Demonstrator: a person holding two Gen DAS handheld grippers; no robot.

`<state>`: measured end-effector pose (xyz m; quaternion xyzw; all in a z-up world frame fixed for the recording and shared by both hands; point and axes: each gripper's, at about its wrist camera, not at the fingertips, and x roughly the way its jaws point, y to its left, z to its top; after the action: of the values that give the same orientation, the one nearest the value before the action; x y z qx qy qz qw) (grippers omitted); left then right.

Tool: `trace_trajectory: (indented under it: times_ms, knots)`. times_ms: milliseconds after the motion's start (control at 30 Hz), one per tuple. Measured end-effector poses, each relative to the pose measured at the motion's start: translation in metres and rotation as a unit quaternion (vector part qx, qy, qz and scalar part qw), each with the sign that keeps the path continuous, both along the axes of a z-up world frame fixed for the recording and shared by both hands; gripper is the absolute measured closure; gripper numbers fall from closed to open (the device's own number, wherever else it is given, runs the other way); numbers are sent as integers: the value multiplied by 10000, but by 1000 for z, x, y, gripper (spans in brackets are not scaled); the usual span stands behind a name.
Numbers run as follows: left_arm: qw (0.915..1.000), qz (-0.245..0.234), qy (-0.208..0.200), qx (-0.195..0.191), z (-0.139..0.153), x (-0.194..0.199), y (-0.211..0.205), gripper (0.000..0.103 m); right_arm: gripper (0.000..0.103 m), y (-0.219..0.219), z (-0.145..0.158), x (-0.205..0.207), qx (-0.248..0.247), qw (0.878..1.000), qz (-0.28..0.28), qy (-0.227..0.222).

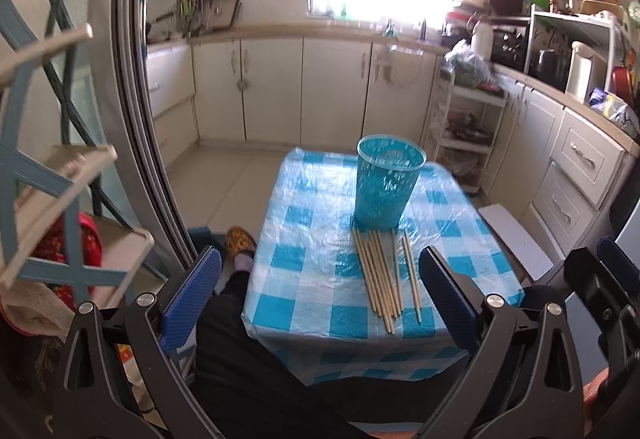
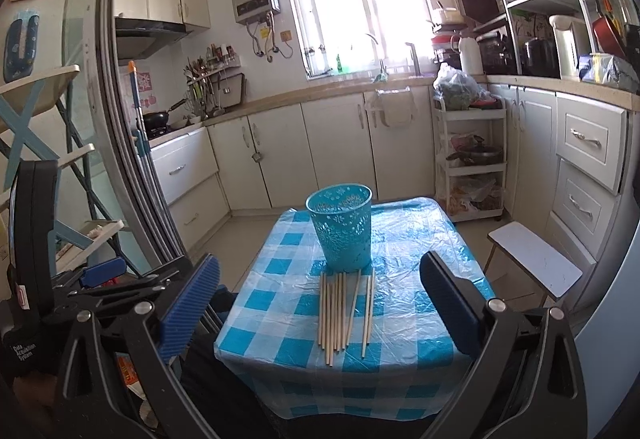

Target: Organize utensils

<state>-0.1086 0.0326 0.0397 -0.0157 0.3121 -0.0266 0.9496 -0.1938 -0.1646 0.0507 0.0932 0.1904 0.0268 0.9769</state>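
Facing you ahead of both wide-open, empty grippers, the chopsticks lie lengthwise on the checked table, far tips touching the blue cup, nearer your right gripper than left gripper.

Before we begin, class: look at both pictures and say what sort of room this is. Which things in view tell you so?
Most likely a home kitchen. A counter with cabinets runs under the window, a pan sits on the stove, and utensils hang on a wall rack. Chopsticks lie on a checked table.
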Motion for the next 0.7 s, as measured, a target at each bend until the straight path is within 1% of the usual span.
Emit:
trace_trajectory:
  times_ms: [67,100,167,200,233,267,333,367,400,433,467,500,533,567,700]
  knots:
    - [9996,23,282,-15,-14,17,3,8,7,-7,-15,24,-50,9994,-16,355]
    - [9992,38,386,-30,-19,24,5,8,7,-13,-26,40,-74,9981,-9,617]
    - [9981,51,615,-67,-31,40,7,8,7,-21,-47,67,-75,9971,10,760]
    - [9975,45,704,-65,-37,48,7,8,7,-25,-62,86,-151,9953,-7,953]
    - [9968,26,795,-54,-43,56,6,8,10,-29,-76,104,-203,9932,11,1142]
    - [9960,15,889,-19,-51,65,4,8,21,-31,-90,119,-246,9906,77,1344]
    - [9949,1,1009,50,-64,80,-1,8,36,-38,-122,150,-253,9821,192,1859]
    - [9938,-9,1112,84,-73,92,-4,8,44,-42,-135,162,-273,9788,194,2021]
    - [9928,-13,1196,97,-81,101,-7,8,48,-45,-149,176,-255,9749,213,2200]
    - [9916,-15,1292,88,-90,111,-9,8,56,-48,-158,185,-289,9716,224,2337]
    - [9905,-16,1374,62,-98,121,-12,8,61,-47,-167,196,-298,9703,234,2389]
    - [9893,-2,1459,53,-106,131,-14,8,62,-44,-175,207,-345,9686,237,2450]
    - [9875,1,1576,44,-115,143,-16,8,67,-44,-181,215,-383,9670,220,2508]
    - [9863,-12,1651,20,-122,152,-18,8,69,-44,-187,225,-319,9667,222,2529]
    - [9804,-14,1971,-1,-155,193,-29,8,74,-48,-206,255,-315,9613,175,2730]
